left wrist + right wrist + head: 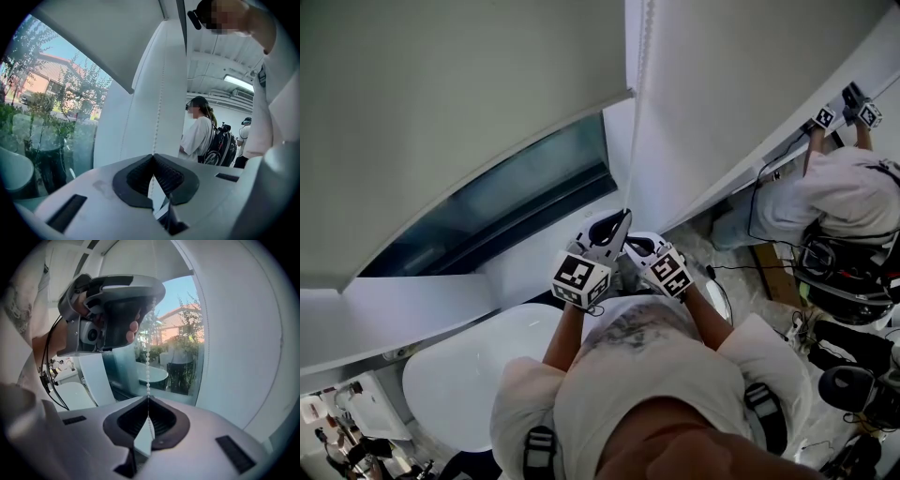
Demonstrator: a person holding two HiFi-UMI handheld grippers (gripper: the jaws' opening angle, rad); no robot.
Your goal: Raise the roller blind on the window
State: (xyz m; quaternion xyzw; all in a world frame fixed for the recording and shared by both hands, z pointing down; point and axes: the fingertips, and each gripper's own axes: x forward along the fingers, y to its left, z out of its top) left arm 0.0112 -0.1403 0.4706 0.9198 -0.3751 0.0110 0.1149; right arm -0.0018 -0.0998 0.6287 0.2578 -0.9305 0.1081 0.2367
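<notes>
Head camera steeply down on the window; both gripper cameras close behind their fingers, toward that window.

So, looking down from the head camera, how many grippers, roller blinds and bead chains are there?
Grippers: 4 (left gripper and right gripper, both shut on the bead chain; other person's grippers, 2)
Roller blind: 1
Bead chain: 1
Total: 6
</notes>
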